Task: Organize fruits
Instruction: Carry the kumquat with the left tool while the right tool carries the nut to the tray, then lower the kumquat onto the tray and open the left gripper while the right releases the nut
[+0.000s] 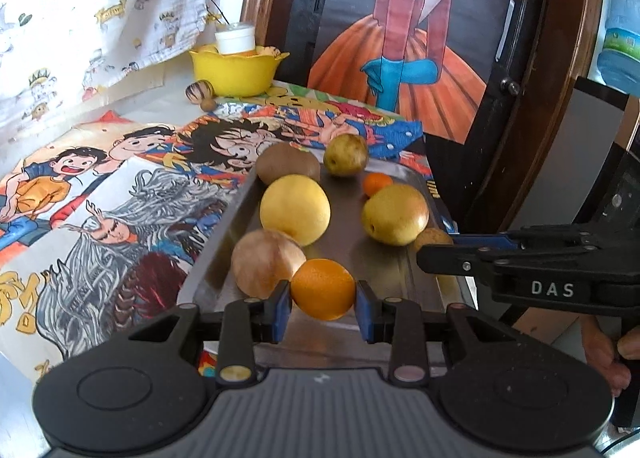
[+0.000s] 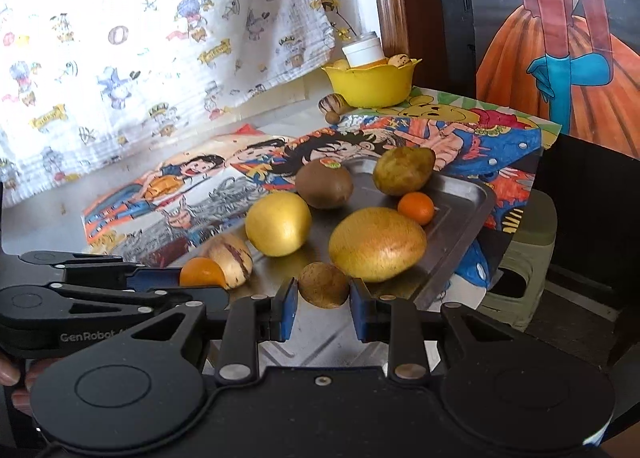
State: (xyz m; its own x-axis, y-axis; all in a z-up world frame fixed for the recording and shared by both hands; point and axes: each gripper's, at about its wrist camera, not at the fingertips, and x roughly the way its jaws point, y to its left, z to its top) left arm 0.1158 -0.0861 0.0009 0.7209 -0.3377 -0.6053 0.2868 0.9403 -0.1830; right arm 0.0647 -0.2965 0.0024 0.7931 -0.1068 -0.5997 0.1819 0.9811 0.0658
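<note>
Clearly both grippers are working at the near edge of the tray [image 1: 224, 234], each bracketing one fruit. The left gripper [image 1: 323, 298] is closing its blue pads on the orange [image 1: 323, 288], which is sitting at the tray's near rim just beside the striped fruit [image 1: 266, 262]; the pads are touching its sides, so I judge it gripped. The right gripper [image 2: 324, 296] is straddling the small brown fruit [image 2: 323, 284] at the tray's near edge, just in front of the mango [image 2: 378, 244]; its pads are hugging the fruit, though firm contact is hard to confirm. Other fruits are lying farther back on the tray, and the yellow bowl [image 2: 372, 88] is standing well beyond it. Seemingly the pickup step is in hand. Next, each fruit is needing a straight lift clear of its neighbours before carrying it to wherever it belongs.
</note>
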